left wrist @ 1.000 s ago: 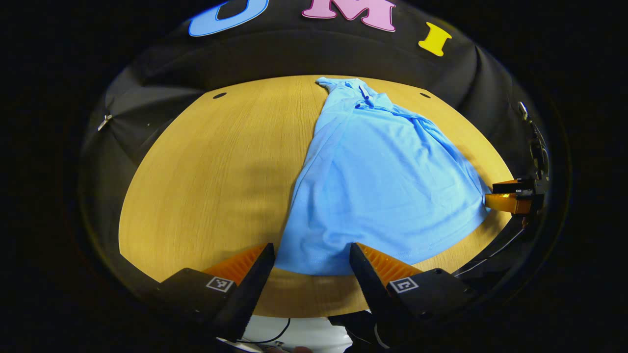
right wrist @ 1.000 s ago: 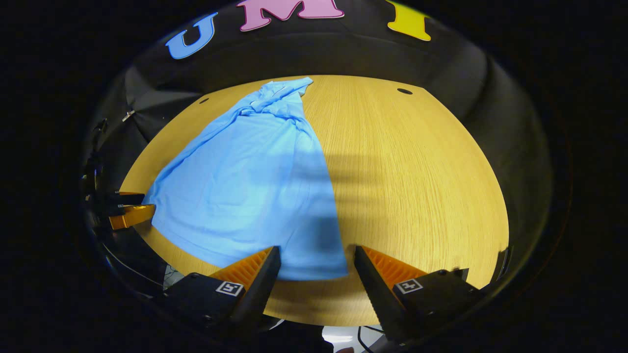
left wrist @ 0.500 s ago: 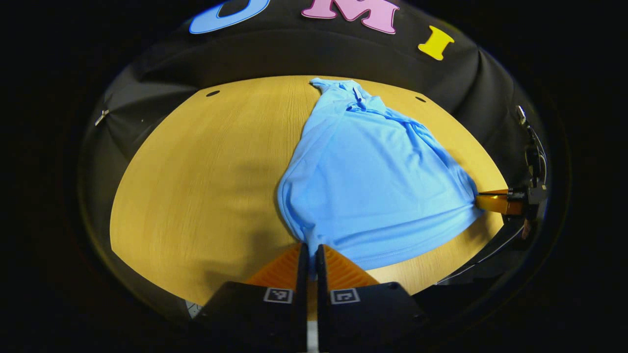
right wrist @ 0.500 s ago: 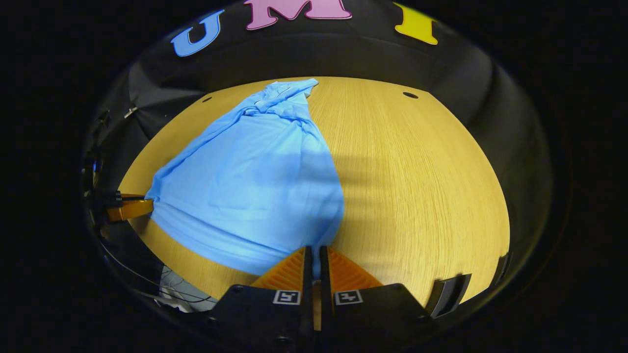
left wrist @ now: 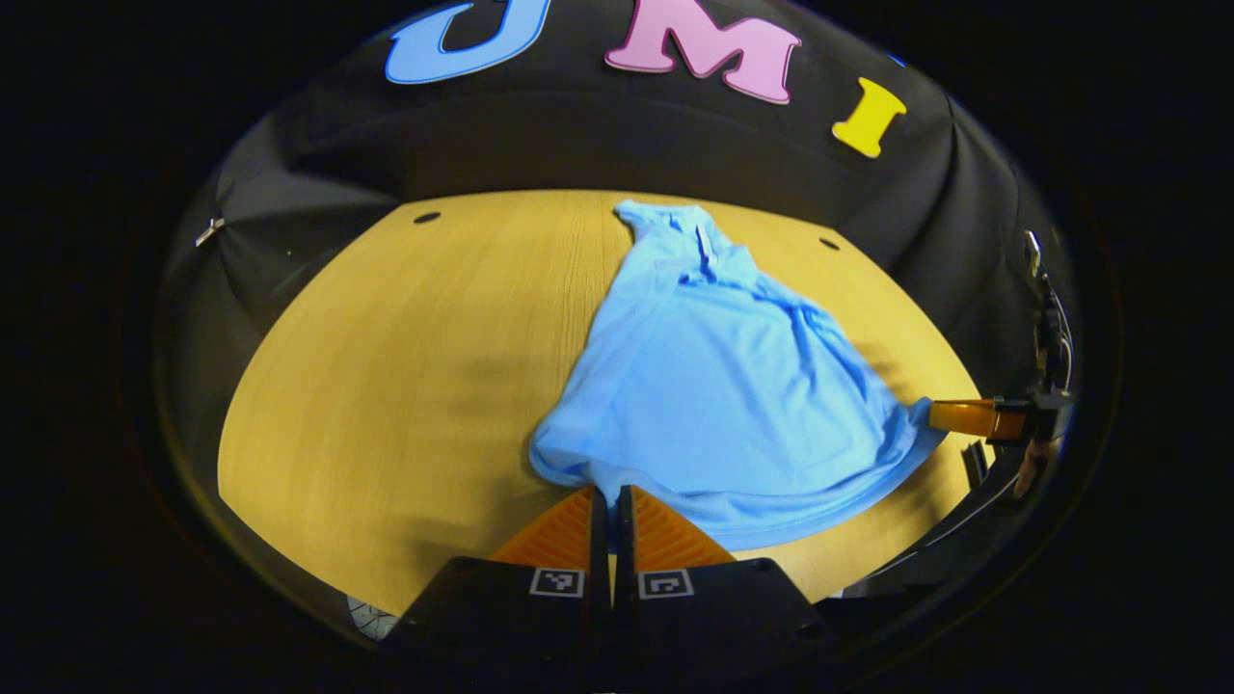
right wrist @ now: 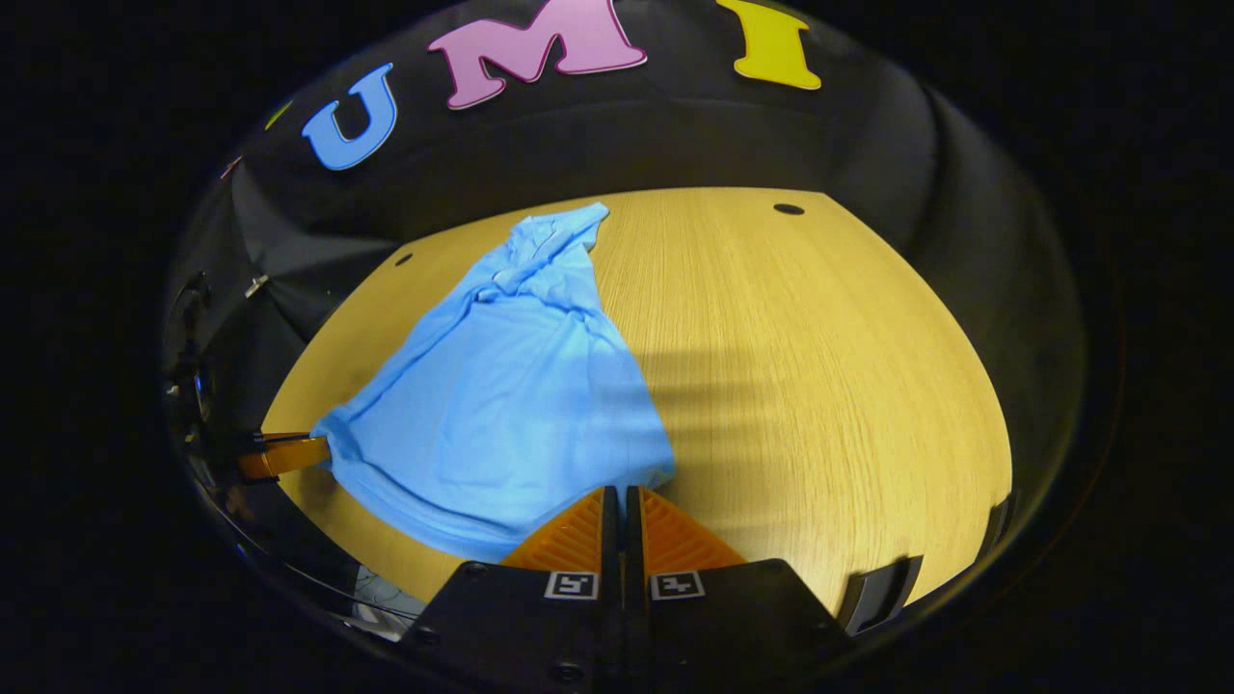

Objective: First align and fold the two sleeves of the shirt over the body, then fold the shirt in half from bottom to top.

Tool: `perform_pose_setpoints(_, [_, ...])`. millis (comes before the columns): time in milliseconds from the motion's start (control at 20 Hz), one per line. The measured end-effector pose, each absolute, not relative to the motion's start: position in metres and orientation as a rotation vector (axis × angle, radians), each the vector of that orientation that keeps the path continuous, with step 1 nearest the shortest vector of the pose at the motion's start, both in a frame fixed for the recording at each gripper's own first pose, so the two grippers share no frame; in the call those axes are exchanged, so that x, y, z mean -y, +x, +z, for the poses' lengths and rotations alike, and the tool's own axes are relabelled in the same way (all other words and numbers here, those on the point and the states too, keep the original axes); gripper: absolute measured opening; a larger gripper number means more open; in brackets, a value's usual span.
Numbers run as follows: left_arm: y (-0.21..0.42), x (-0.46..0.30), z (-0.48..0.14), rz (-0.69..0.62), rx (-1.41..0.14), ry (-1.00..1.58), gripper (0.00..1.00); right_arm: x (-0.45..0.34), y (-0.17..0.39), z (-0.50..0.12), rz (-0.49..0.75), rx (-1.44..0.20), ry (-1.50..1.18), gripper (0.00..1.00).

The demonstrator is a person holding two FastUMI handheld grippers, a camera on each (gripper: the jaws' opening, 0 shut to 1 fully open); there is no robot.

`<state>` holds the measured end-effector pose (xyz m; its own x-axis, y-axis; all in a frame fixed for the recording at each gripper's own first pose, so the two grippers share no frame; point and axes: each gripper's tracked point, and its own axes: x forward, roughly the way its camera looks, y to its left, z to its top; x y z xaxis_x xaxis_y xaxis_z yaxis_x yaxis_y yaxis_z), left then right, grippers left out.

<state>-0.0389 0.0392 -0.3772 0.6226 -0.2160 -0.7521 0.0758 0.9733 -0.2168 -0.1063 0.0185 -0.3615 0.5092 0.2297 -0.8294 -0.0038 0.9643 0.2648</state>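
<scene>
Gripping: both of my grippers are pinching the hem of the blue shirt (left wrist: 733,386), one at each bottom corner.
Left gripper (left wrist: 604,493): its fingers are pressed together with a fold of the hem caught between them, at the shirt's corner toward the tabletop's (left wrist: 386,366) near edge.
Right gripper (right wrist: 617,492): its fingers are likewise closed on the other hem corner; in the left gripper view I am also seeing it far off at the shirt's right corner.
Shirt position: it is lying lengthwise along the middle of the tabletop, collar (left wrist: 689,226) pointing at the far edge, hem toward me at the near edge.
Shirt shape: it is narrowing toward the collar, with cloth bunched along the sides near the shoulders; the sleeves are looking gathered in over the body, though I cannot tell how neatly.
Hem state: the cloth is puckering at each pinched corner and sagging a little between them, so the hem seems to be coming off the wood.
Step in hand: I am judging this to be the start of the bottom-to-top fold.
Next move: it is calling for raising both corners together, keeping the hem taut and level, carrying it toward the far edge and laying it down on the collar end before releasing.
</scene>
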Motion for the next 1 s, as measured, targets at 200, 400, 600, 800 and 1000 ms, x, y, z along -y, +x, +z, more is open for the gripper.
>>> perform_pose_setpoints(200, [0.034,-0.046,-0.334,-0.137,-0.779,-0.208,0.06,-0.010,-0.039,-0.347,0.113,-0.945,0.282,0.05])
perform_pose_setpoints(400, [0.119,-0.050,-0.308,-0.103,-0.686,-0.226,0.06,0.000,0.041,-0.338,0.072,-0.855,0.327,0.05])
perform_pose_setpoints(600, [0.202,-0.049,-0.288,-0.075,-0.593,-0.226,0.06,0.007,0.127,-0.331,0.052,-0.766,0.337,0.00])
perform_pose_setpoints(800, [0.280,-0.054,-0.304,-0.028,-0.556,-0.201,0.06,0.010,0.205,-0.353,0.038,-0.714,0.330,0.05])
perform_pose_setpoints(1000, [0.345,-0.064,-0.317,0.018,-0.501,-0.207,0.06,0.012,0.276,-0.377,0.024,-0.677,0.334,0.05])
